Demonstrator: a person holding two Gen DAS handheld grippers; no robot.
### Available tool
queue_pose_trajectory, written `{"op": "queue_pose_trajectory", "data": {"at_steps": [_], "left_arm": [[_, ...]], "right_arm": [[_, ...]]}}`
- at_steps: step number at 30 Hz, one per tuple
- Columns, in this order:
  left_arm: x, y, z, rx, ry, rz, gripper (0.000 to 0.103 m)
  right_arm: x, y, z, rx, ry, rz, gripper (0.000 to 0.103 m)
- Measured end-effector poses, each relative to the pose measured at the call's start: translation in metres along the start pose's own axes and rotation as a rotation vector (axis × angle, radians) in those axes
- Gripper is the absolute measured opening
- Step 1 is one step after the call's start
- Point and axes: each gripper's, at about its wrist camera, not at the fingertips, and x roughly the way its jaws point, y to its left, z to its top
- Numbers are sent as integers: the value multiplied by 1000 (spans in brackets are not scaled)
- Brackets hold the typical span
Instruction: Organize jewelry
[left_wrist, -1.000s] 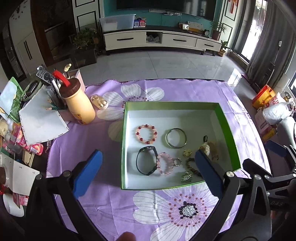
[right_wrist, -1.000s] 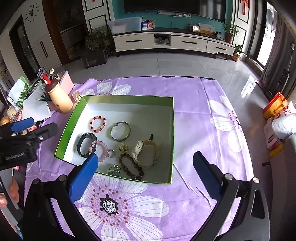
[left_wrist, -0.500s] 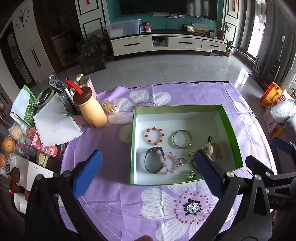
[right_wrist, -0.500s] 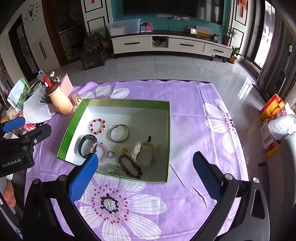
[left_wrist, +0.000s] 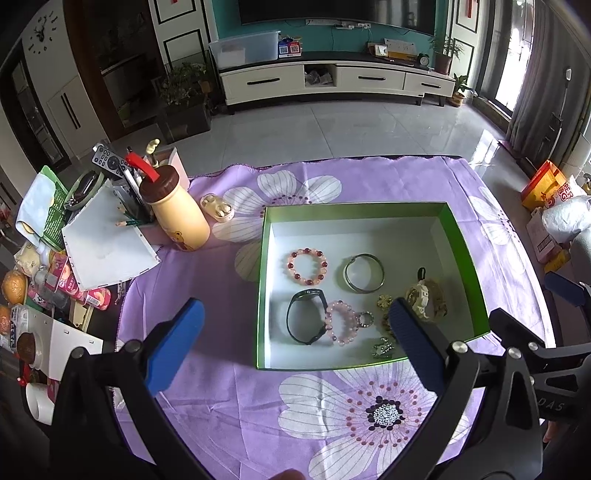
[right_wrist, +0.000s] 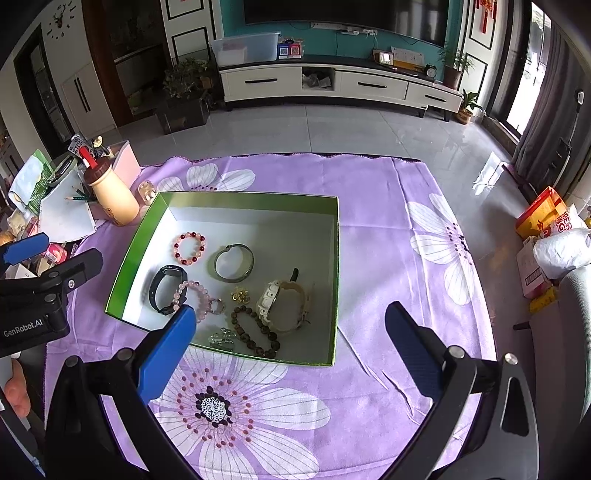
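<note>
A green box with a white floor sits on the purple flowered cloth. Inside lie a red bead bracelet, a silver bangle, a black band, a pink bead bracelet, a cream watch, a brown bead bracelet and small gold and silver pieces. My left gripper is open and empty, above the box's near edge. My right gripper is open and empty, above the box's near right corner.
A cream bottle with a brown cap, an earbud case, a pencil holder, papers and snacks crowd the table's left side. The cloth is bare right of the box. Bags lie on the floor at right.
Both grippers have pulled back and up from the box, so it looks smaller and farther. The jewelry has not moved. Both stay open.
</note>
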Motion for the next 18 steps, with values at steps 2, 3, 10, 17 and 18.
{"op": "queue_pose_trajectory", "data": {"at_steps": [2, 3, 10, 17, 18], "left_arm": [[2, 1, 0, -3, 4, 0, 101], [4, 1, 0, -4, 5, 0, 101], [9, 3, 0, -5, 13, -1, 101], [14, 3, 0, -8, 23, -6, 101], [15, 3, 0, -10, 25, -9, 101]], "right_arm": [[2, 1, 1, -1, 4, -1, 102], [3, 1, 1, -1, 6, -2, 102], [8, 4, 3, -5, 15, -4, 102], [11, 5, 4, -7, 19, -7, 102], [11, 5, 4, -8, 19, -7, 102]]}}
